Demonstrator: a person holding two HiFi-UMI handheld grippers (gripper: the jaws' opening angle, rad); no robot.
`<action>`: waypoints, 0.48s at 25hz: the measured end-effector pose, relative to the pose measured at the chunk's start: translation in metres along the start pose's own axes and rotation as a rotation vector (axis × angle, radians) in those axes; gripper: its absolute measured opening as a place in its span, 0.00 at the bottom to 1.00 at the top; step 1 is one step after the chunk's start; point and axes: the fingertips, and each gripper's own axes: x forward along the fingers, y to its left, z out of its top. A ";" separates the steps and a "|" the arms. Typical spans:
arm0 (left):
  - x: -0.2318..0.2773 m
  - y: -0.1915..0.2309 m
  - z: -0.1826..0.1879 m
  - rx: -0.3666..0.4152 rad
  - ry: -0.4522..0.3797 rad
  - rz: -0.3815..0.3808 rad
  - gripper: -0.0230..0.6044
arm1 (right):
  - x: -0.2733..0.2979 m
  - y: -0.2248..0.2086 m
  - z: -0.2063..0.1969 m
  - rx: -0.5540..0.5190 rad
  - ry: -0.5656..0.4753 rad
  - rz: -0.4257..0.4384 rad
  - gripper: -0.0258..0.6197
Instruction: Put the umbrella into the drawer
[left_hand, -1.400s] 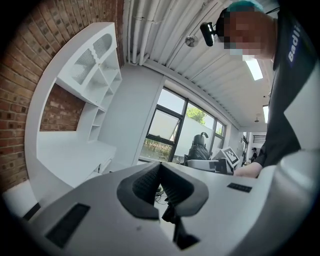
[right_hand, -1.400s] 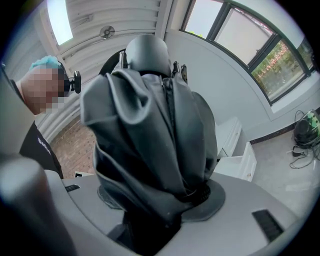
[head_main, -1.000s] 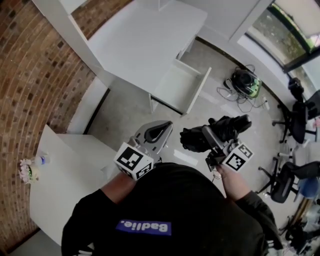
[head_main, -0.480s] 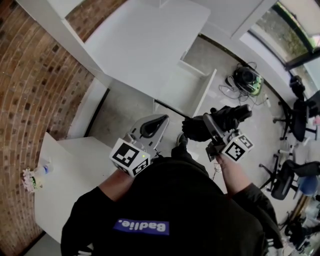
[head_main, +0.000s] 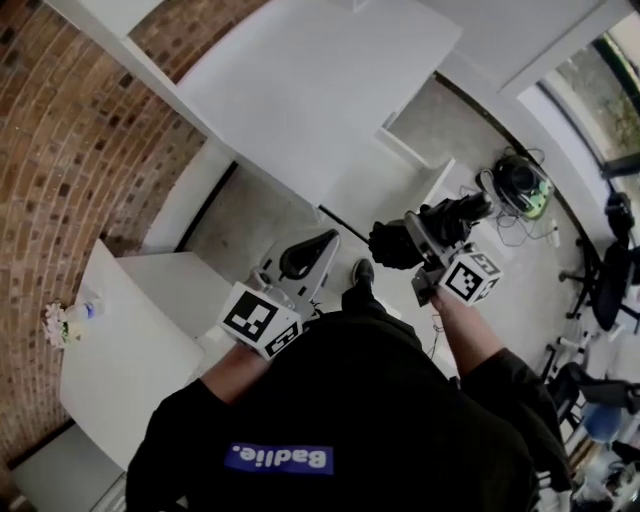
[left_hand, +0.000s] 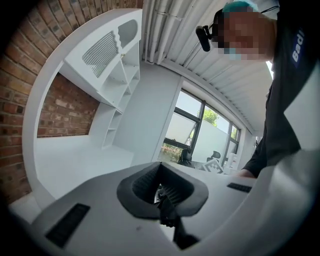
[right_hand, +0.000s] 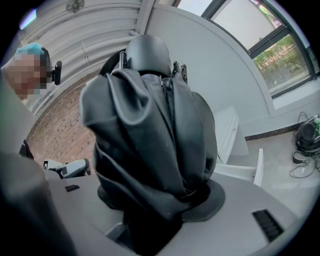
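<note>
A folded black umbrella lies crosswise in my right gripper, whose jaws are shut on it. It hangs just short of the open white drawer, which is pulled out of a white cabinet. In the right gripper view the umbrella fills the middle, and the drawer shows behind it at the right. My left gripper hovers to the left of the umbrella over the floor. Its jaws are together with nothing between them.
A low white table at the left carries a small bottle and flowers. A brick wall runs along the left. A bag with cables lies on the floor at the right, with office chairs beyond.
Both grippers have come closer to the cabinet. The umbrella now sits nearer the open drawer, and the right gripper is a little lower.
</note>
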 end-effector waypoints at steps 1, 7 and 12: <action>0.005 0.002 -0.001 -0.004 0.002 0.016 0.04 | 0.007 -0.008 -0.001 0.005 0.016 0.004 0.44; 0.035 0.012 0.001 -0.022 -0.013 0.094 0.04 | 0.044 -0.065 -0.008 0.035 0.116 0.010 0.44; 0.049 0.026 0.001 -0.019 -0.024 0.174 0.04 | 0.077 -0.113 -0.027 0.083 0.210 -0.009 0.44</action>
